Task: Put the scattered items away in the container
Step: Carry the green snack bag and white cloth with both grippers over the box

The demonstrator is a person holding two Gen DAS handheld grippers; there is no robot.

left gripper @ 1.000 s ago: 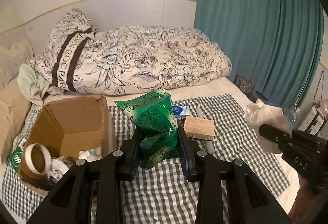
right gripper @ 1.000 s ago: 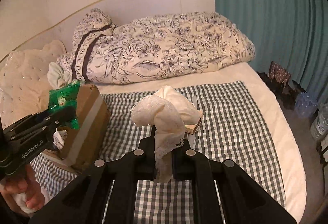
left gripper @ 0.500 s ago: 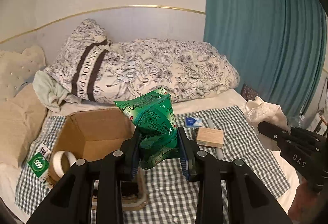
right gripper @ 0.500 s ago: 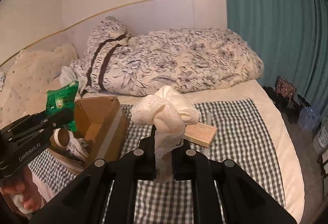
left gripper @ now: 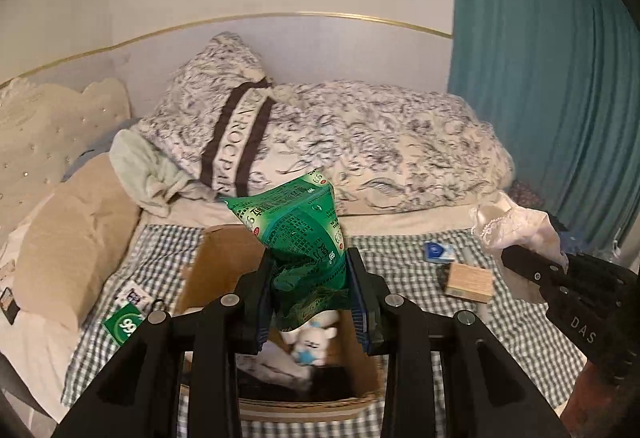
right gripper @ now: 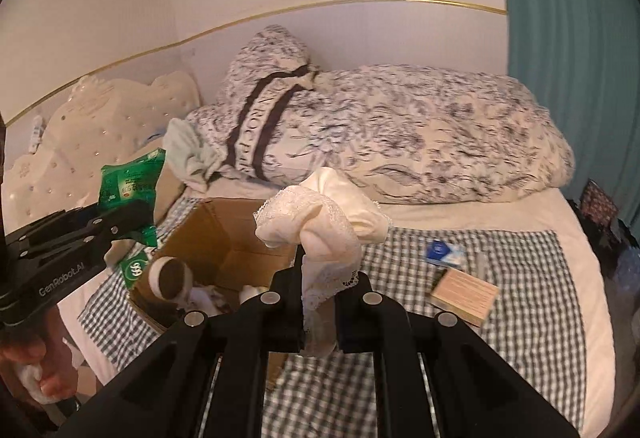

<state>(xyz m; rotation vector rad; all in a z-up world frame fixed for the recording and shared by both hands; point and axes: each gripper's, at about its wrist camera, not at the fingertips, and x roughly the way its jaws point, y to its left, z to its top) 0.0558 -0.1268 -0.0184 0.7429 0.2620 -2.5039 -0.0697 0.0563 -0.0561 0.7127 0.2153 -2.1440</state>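
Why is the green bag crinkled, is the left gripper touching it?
Touching. In the left wrist view, the left gripper pinches the green bag between both fingers, crumpling it.

Left tongs (left gripper: 311,292) with green packet (left gripper: 304,234) now above cardboard box (left gripper: 224,258); right tongs (right gripper: 318,302) nearer box.

glossy green plastic packet (left gripper: 304,238), lace-edged cream cloth (right gripper: 324,222), matt brown cardboard box (left gripper: 224,258), checked cloth sheet (right gripper: 520,278).
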